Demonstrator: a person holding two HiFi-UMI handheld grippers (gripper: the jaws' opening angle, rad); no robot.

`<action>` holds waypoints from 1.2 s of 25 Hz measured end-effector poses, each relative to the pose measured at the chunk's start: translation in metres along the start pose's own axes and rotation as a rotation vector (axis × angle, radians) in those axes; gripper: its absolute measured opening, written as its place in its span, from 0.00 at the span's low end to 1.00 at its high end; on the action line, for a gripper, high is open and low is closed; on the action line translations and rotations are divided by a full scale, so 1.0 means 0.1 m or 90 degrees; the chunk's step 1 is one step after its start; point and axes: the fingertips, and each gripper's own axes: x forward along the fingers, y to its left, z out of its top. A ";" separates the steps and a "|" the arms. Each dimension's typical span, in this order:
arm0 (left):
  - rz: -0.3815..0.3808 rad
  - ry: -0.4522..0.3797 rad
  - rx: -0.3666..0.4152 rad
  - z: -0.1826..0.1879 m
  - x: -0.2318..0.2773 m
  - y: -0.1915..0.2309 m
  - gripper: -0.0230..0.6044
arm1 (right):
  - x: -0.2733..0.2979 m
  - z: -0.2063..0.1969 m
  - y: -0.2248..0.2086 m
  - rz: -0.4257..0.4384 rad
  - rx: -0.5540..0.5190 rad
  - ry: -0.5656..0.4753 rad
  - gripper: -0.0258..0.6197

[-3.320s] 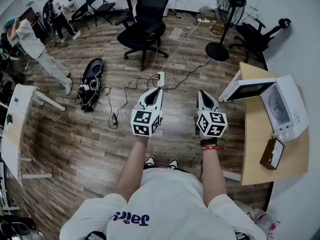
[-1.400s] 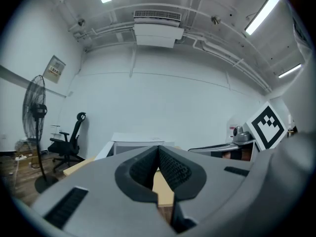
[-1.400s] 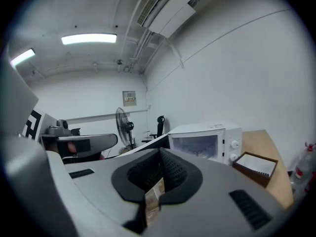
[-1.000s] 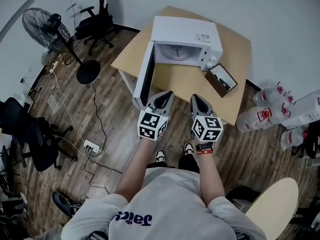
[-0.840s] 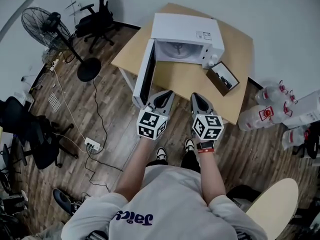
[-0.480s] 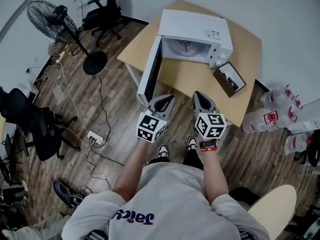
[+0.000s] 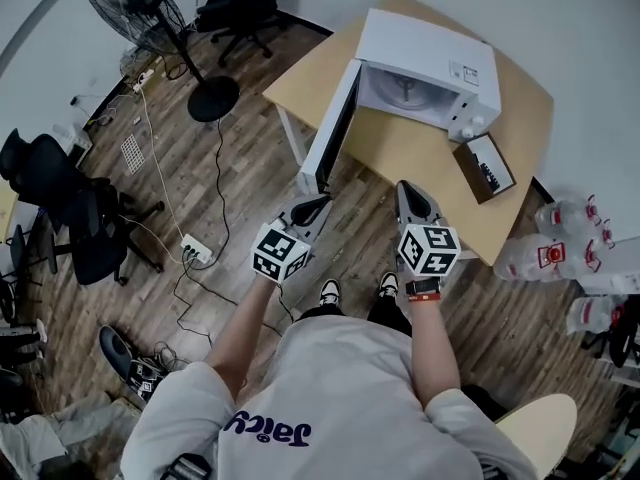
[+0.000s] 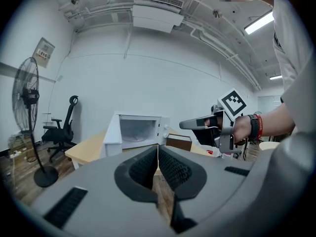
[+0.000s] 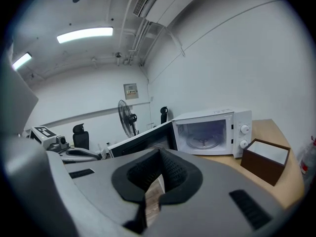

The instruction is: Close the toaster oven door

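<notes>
Both your hands have sunk since a second ago. Left gripper (image 7: 320,201) and right gripper (image 7: 405,186) are clenched and empty, likely so you can push. Toaster oven door (image 7: 335,128) stands open off the table (image 7: 420,163)'s left edge, near your left gripper, untouched.

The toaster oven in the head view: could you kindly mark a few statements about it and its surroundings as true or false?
1. The door of the toaster oven stands open. True.
2. The left tool grips the door's edge. False: its jaws are shut on nothing, and it is apart from the door.
3. A brown box sits beside the oven on the table. True.
4. The oven stands on the floor. False: it stands on the table.
</notes>
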 end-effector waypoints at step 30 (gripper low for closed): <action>-0.221 0.158 0.156 -0.44 0.17 0.94 0.47 | 0.30 -0.08 0.15 0.008 -0.016 0.025 0.06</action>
